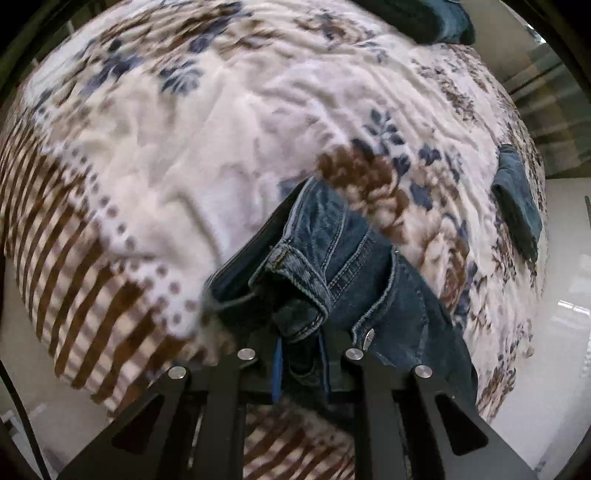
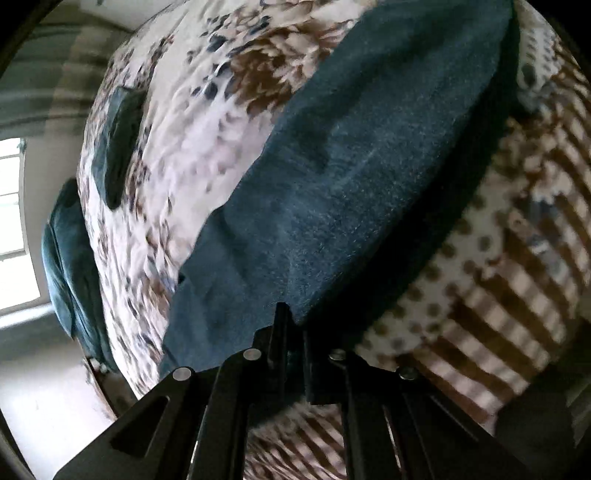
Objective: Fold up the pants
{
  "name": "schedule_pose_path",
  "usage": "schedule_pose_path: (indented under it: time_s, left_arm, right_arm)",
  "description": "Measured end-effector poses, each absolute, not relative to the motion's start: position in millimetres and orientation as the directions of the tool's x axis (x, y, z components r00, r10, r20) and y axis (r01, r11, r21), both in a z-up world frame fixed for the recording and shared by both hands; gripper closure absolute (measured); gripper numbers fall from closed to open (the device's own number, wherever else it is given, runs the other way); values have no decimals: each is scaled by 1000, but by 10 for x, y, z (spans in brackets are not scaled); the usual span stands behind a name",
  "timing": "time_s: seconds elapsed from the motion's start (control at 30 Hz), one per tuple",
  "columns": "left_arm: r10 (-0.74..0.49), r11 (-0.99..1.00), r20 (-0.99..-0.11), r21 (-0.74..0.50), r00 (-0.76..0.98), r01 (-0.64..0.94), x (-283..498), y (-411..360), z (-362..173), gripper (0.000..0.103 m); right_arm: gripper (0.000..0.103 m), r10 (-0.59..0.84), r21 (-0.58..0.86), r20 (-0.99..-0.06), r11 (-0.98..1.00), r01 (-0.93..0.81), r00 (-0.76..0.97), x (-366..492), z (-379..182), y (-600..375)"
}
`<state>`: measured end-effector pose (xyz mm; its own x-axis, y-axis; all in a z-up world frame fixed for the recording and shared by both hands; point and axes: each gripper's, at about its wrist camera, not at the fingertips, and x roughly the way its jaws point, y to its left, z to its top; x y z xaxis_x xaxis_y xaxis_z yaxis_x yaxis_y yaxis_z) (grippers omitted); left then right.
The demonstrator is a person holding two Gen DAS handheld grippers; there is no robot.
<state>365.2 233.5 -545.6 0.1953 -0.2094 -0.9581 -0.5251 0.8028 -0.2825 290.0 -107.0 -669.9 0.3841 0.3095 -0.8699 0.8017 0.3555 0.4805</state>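
Dark blue denim pants (image 1: 343, 266) lie on a bed under a floral blanket (image 1: 192, 155). In the left wrist view my left gripper (image 1: 301, 332) is shut on the bunched waistband, by the belt loop and a metal button (image 1: 369, 335). The right wrist view shows a broad, smooth stretch of the same pants (image 2: 362, 177) running up and to the right. My right gripper (image 2: 291, 325) is shut on the near edge of that denim, which hangs over the blanket (image 2: 207, 155). The fingertips of both grippers are buried in cloth.
A folded piece of denim (image 1: 517, 199) lies near the bed's right edge, seen too as folded denim (image 2: 118, 144) in the right wrist view. A teal cushion (image 2: 66, 266) sits at the bed's left edge by a window (image 2: 14, 221). More dark cloth (image 1: 424, 18) lies at the far end.
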Motion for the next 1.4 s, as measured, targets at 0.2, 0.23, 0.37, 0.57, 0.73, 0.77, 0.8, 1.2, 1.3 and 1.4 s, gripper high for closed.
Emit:
schedule_pose_path:
  time_s: [0.2,0.23,0.37,0.57,0.73,0.77,0.8,1.2,1.3,1.4]
  left_arm:
    - [-195,786,-973,-229,121,-574,3490,2461,-6059,90]
    - [-198,780,-972,-233,124,-581,3499,2471,-6128,89]
    - [-207,773,-970,-241,126,-587,3514,2464,-6047,77]
    - [-184,807,-978,-209,101,-552,3179,2327,-5614,33]
    - [-147,878,-979,-196,143,-436,3232,1838,-5449,18]
    - [-137,893,-979,-187,150,-410,3293,1729,-5451,18]
    - [-135,903,-977,-189,163,-386,3378,1601,-5458,18]
    - [-33,958,-993,-63,110,-280,4122,484,-5742,18]
    - [-12,949,-995,-41,95,-313,4127,399,-5653,18]
    - [-6,942,-997,-31,74,-335,4119,318,-5571,18]
  right_arm:
    - [96,359,388,-898,372,843,254,2656,-7138,-963]
    - [95,365,377,-900,378,846,239,2649,-7230,-954]
    - [84,417,401,-878,370,838,235,2655,-7387,-1020]
    - [46,436,436,-862,375,818,260,2458,-7021,-1278]
    - [46,299,408,-901,332,851,315,2333,-6730,-1834]
    - [46,254,390,-913,319,864,318,2313,-6716,-1993]
    - [46,205,376,-923,299,877,326,2312,-6726,-2166]
    - [87,131,197,-979,443,875,155,2373,-7141,-3065]
    - [77,215,154,-976,539,828,42,2580,-7034,-3085]
    - [66,244,224,-967,669,708,75,2888,-6589,-2994]
